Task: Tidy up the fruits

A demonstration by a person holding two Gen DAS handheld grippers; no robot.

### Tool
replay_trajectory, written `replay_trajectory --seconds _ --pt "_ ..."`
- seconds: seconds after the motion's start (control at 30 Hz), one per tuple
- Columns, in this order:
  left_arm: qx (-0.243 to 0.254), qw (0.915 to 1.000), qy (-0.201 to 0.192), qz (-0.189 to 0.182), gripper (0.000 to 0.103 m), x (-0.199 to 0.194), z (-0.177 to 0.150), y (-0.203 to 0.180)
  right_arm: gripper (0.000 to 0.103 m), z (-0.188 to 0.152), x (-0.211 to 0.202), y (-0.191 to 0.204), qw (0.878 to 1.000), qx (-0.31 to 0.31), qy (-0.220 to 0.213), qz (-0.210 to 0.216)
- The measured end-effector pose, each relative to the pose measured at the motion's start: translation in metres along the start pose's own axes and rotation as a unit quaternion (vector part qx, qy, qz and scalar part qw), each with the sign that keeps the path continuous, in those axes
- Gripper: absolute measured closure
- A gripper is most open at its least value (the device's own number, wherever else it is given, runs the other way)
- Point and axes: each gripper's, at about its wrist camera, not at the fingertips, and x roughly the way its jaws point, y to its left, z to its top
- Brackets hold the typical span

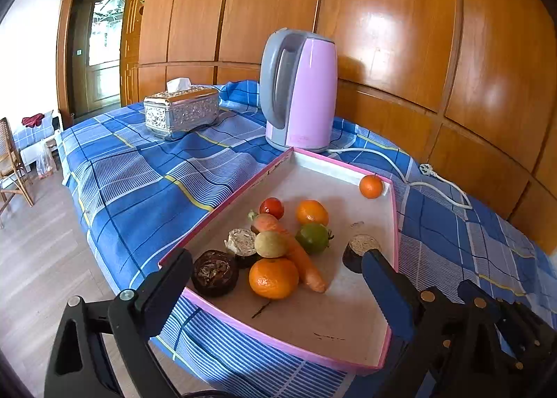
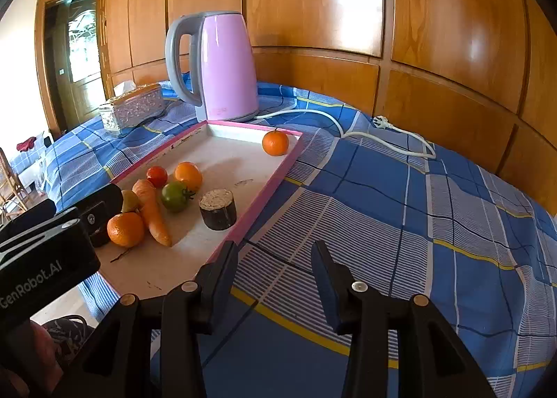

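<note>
A pink-rimmed tray (image 1: 226, 196) lies on the blue checked tablecloth. At its near end sits a cluster: an orange (image 1: 273, 278), a carrot (image 1: 299, 255), a green tomato (image 1: 313, 237), a red tomato (image 1: 272, 207), a second orange (image 1: 311, 211), a yellowish fruit (image 1: 269, 244) and dark round cut pieces (image 1: 214, 272). A lone orange (image 2: 275, 142) rests in the tray's far corner. My left gripper (image 1: 275, 258) hangs wide open over the cluster, pads touching nothing. My right gripper (image 2: 275, 248) is open and empty over the cloth, just right of the tray's rim (image 2: 264, 196).
A pink kettle (image 1: 299, 91) stands behind the tray, its white cord and plug (image 2: 383, 123) trailing right across the cloth. A silver tissue box (image 1: 181, 112) sits back left. Wooden wall panels close the back. The table edge drops off left toward a chair (image 1: 10, 161).
</note>
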Motion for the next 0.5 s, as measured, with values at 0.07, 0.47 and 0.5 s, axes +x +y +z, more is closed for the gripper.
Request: replay_trajectory --seconds 0.07,0.47,0.5 --pt "0.002 1.0 0.002 0.001 0.004 0.0015 -0.0003 -0.0014 0.059 -0.0002 0.0015 0.0001 1.0 0.001 0.001 -0.001" --pt "0.005 0.9999 0.01 0.01 0.004 0.0072 -0.0012 -0.0052 0.058 -0.0009 0.0049 0.001 1.0 0.002 0.002 -0.003" --pt "0.006 0.9999 0.01 0.011 0.004 0.0073 -0.0014 -0.0054 0.058 -0.001 0.0049 0.0007 1.0 0.003 0.001 -0.003"
